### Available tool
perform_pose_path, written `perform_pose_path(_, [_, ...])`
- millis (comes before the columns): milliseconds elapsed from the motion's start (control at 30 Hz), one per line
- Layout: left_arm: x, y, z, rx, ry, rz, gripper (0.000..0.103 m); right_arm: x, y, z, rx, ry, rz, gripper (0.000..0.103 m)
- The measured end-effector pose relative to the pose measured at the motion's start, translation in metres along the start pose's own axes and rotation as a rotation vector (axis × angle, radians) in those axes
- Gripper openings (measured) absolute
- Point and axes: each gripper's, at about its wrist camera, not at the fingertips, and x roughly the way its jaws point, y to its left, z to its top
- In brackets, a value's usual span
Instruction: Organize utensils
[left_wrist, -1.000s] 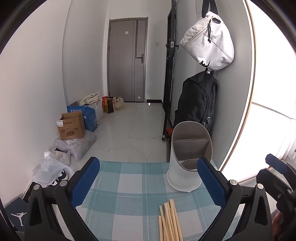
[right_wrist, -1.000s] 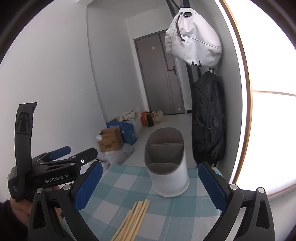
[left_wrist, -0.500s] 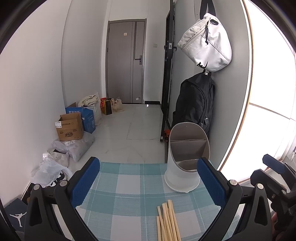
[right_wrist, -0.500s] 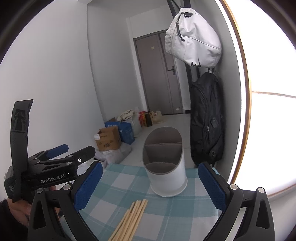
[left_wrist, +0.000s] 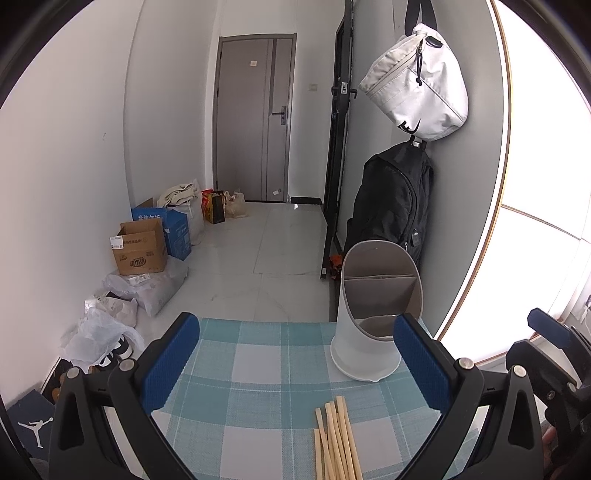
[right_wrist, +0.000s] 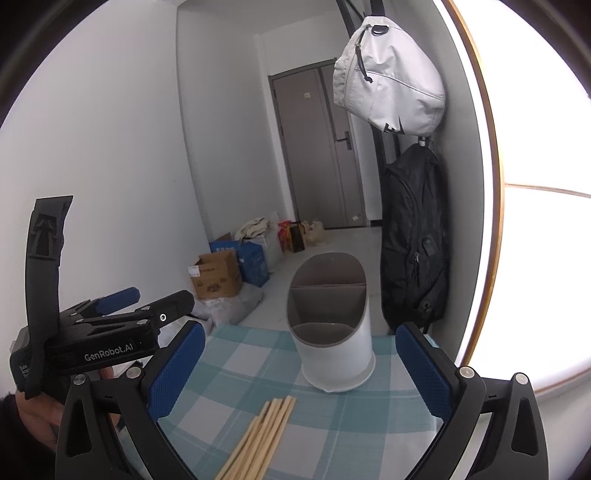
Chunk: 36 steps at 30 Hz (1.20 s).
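Several wooden chopsticks lie in a bundle on the blue-and-white checked tablecloth, near its front. A white utensil holder with grey divided compartments stands upright at the far right of the table, empty as far as I see. My left gripper is open and empty above the cloth, the chopsticks between its fingers and below. My right gripper is open and empty, facing the holder with the chopsticks below. The left gripper also shows in the right wrist view.
The table's far edge drops to a tiled floor. Cardboard boxes and plastic bags lie along the left wall. A black backpack and a white bag hang on the right wall behind the holder.
Both grippers have drifted slightly back and up, so the holder and chopsticks sit a little lower and farther in view. Both stay open and empty.
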Motion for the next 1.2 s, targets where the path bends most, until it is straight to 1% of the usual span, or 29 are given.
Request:
perform_pose_path(267, [0.0024, -0.0006, -0.0015, -0.005, 0.010, -0.004, 0.102, -0.0013, 0.0035, -0.0004, -0.019, -0.001, -0.006, 0.103])
perform_pose_path(833, [0.0044, -0.0012, -0.0056, 0.004, 0.025, -0.009, 0.102, -0.0002, 0.0037, 0.0010, -0.014, 0.003, -0.008, 0.103])
perform_pose_path(1200, [0.0100, 0.0003, -0.0079, 0.009, 0.045, -0.014, 0.102, 0.0061, 0.0029, -0.0004, -0.009, 0.023, -0.015, 0.103])
